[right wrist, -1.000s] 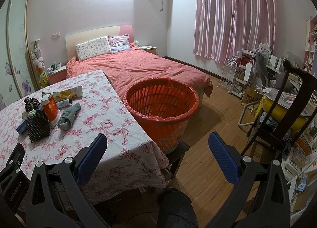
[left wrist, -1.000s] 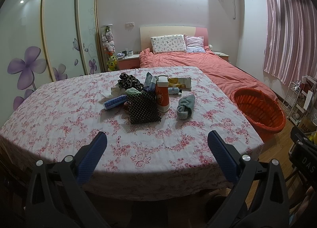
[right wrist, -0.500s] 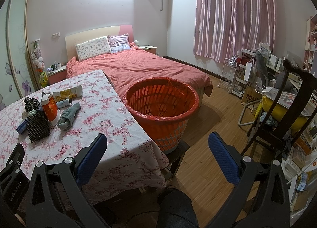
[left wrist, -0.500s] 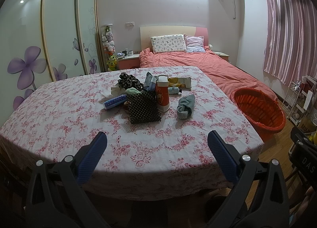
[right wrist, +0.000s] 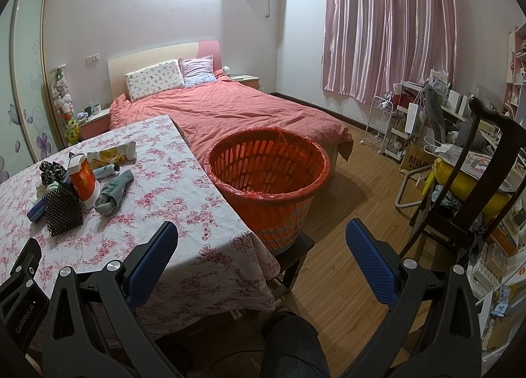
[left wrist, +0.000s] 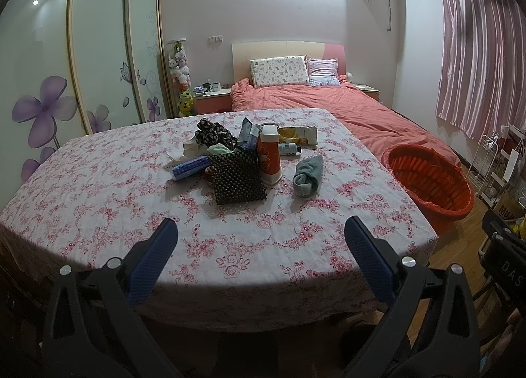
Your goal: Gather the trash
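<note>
Your fingers on both sides are spread wide and hold nothing: the left gripper [left wrist: 259, 239] hangs over the near edge of the bench [left wrist: 98, 180], and the right gripper [right wrist: 261, 241] points past the bench corner toward the orange basket [right wrist: 268, 177]. The trash sits in one heap well ahead of the left fingers, near the middle of the flowered cloth: a yellow wrapper [left wrist: 297, 135] at the far side, crumpled tissue [left wrist: 184, 151] to the far left, a small bottle [left wrist: 289, 148] lying just beside a red-and-white jug [left wrist: 269, 159]. A grey sock [left wrist: 308, 175], a black beaded pouch [left wrist: 237, 177] and a blue roll [left wrist: 191, 168] lie in the same heap, and they look more like belongings than trash, so sort as you reach. The basket stands just ahead of the right fingers, beside the bench edge, and looks empty. Begin with an outer piece, probably the wrapper. Come in low and level, pinch a free edge, and lift clear before swinging right, so you do not tip the jug.
</note>
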{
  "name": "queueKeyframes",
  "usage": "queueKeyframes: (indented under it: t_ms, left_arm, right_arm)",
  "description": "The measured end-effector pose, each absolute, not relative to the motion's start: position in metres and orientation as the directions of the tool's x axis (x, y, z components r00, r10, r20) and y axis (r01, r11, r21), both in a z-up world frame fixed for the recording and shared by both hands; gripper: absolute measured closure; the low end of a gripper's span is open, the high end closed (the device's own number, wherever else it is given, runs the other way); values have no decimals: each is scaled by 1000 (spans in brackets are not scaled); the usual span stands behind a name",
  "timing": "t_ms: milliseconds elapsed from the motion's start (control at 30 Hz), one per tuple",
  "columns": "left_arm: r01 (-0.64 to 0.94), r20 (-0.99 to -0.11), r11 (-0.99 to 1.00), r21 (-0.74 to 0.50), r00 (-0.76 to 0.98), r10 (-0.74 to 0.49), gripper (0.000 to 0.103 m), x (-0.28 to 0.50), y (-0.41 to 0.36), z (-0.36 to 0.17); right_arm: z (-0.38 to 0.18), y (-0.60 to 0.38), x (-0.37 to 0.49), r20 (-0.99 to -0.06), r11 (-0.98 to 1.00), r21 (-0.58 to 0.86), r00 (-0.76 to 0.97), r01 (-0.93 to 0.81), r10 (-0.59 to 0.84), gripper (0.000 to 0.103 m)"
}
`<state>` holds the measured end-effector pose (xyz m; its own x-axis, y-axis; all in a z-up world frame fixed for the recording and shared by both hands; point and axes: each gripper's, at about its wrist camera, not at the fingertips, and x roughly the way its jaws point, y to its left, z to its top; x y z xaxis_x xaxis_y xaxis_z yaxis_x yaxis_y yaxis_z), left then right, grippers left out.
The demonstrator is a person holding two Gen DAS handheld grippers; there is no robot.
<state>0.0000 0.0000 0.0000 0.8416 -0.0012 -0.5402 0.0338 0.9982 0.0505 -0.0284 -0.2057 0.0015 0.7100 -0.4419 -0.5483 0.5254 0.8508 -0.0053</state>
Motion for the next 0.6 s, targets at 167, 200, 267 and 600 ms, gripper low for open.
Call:
queueKeyframes:
  t_ms: [167, 200, 267, 600]
  left_arm:
    - [34, -541, 998, 50, 841, -1, 4, 0, 0, 0]
    - [34, -541, 998, 50, 841, -2, 4, 0, 0, 0]
    - [34, -541, 998, 50, 841, -2, 4, 0, 0, 0]
    - [35, -545, 998, 50, 838, -2, 4, -1, -5, -5]
  right_arm:
    - [1, -206, -28, -548, 851, -5, 710, 525, -442, 2]
    - [1, -206, -28, -548, 851, -5, 710, 525, -442, 2]
    - [1, -206, -28, -549, 851, -5, 710, 525, -441, 2]
    - [1, -206, -27, -550, 851, -5, 709, 525, -441, 2]
